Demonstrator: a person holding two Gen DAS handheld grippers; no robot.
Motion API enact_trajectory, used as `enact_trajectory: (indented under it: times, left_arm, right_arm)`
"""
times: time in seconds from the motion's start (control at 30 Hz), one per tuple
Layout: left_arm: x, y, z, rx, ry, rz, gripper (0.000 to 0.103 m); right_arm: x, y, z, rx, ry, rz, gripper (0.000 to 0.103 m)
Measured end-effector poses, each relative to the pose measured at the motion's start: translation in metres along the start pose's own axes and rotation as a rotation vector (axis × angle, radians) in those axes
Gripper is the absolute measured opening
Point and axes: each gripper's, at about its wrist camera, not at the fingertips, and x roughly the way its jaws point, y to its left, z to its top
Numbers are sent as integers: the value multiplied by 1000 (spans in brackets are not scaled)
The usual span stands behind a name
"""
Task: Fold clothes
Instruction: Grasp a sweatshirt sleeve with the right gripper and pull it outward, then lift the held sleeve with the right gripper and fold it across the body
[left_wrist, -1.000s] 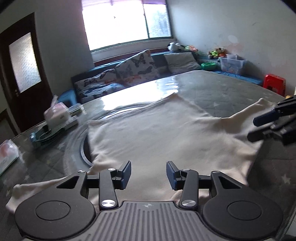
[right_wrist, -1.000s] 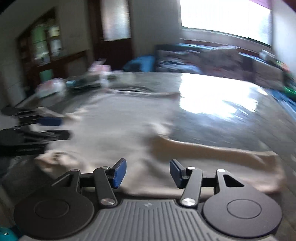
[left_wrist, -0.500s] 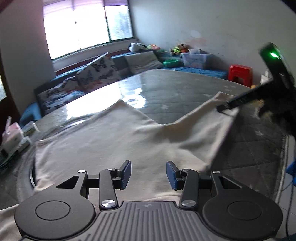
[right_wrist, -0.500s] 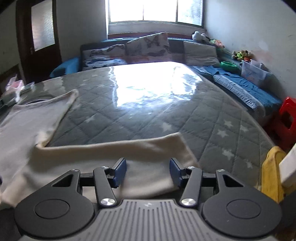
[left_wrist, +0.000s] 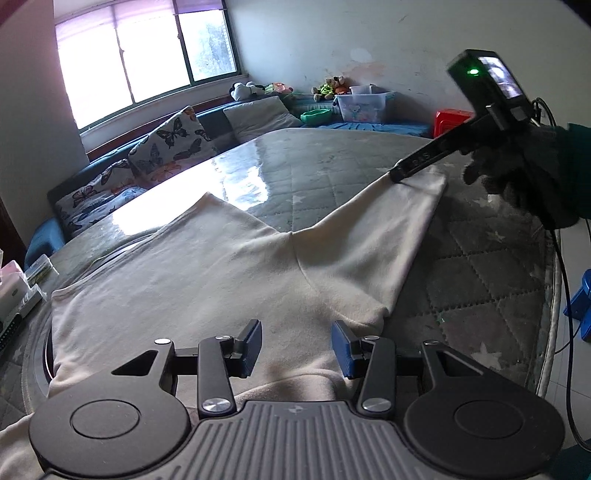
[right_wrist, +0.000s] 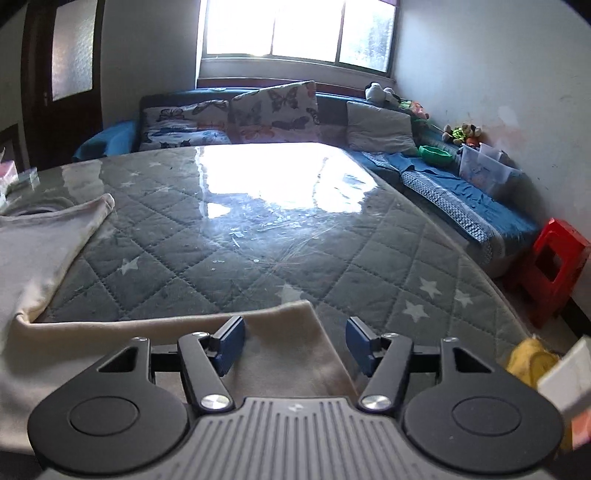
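A cream shirt (left_wrist: 207, 273) lies spread flat on the bench (right_wrist: 258, 236), a surface covered with a grey quilted cloth with white stars under a glossy clear sheet that mirrors the window. The body of the shirt covers the near left part of the bench, and one sleeve (left_wrist: 384, 236) stretches out to the right toward the bench's edge.

The left gripper (left_wrist: 296, 349) hovers low over the near hem of the shirt. Its jaws stand apart with the cloth lying under the gap, and neither blue pad presses on it.

The right gripper (right_wrist: 295, 345) sits at the end of the sleeve. Its jaws have just been opening and now stand spread; the sleeve's cuff lies beneath and between them, with the left pad over the cloth and the right pad over the bare quilted cover, and nothing is pinched. In the left wrist view the same gripper (left_wrist: 400, 173) shows from the side with its tip down at the sleeve's far corner, held by a hand in a dark glove (left_wrist: 517, 173), a green light glowing on the unit above it.

Beyond the bench a blue sofa (right_wrist: 461, 199) runs along the window and the right wall, carrying butterfly-print cushions (right_wrist: 275, 110), a grey cushion (right_wrist: 378, 127), soft toys, a green bowl (right_wrist: 436, 155) and a clear plastic box (right_wrist: 484, 171). A red stool (right_wrist: 554, 266) stands on the floor to the right of the bench.
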Motion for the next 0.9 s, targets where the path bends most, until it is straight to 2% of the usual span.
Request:
enact_trajectory:
  times: [0.17, 0.33, 0.43, 0.47, 0.5, 0.53, 0.57, 0.6, 0.83, 0.9]
  left_arm:
    - [1, 6, 3, -25, -1, 20, 48]
    - [-3, 9, 5, -41, -12, 39, 51]
    - [-4, 11, 5, -48, -10, 51, 53]
    - [-4, 11, 5, -49, -8, 53, 53]
    - [-4, 11, 4, -50, -7, 55, 54]
    - [-5, 11, 4, -51, -6, 57, 55]
    - [-5, 10, 4, -50, -6, 59, 57]
    - [-5, 10, 4, -49, -5, 61, 58]
    - [-2, 9, 7, -50, -5, 70, 58]
    - [0, 8, 7, -47, -3, 65, 58]
  right_arm:
    - [-20, -7, -16, 61, 11, -19, 61]
    - [-21, -18, -26, 144, 29, -9, 61]
    - [-20, -19, -27, 167, 19, -4, 53]
    - [-20, -19, -26, 168, 14, -3, 44]
    - [-19, -19, -26, 169, 11, -1, 40]
    - [-19, -18, -26, 171, 8, 4, 30]
    - [-20, -18, -26, 177, 7, 11, 16]
    - [-21, -18, -25, 182, 5, 17, 11]
    - [-40, -21, -13, 192, -68, 54, 8]
    - [-39, -22, -12, 184, -63, 54, 8]
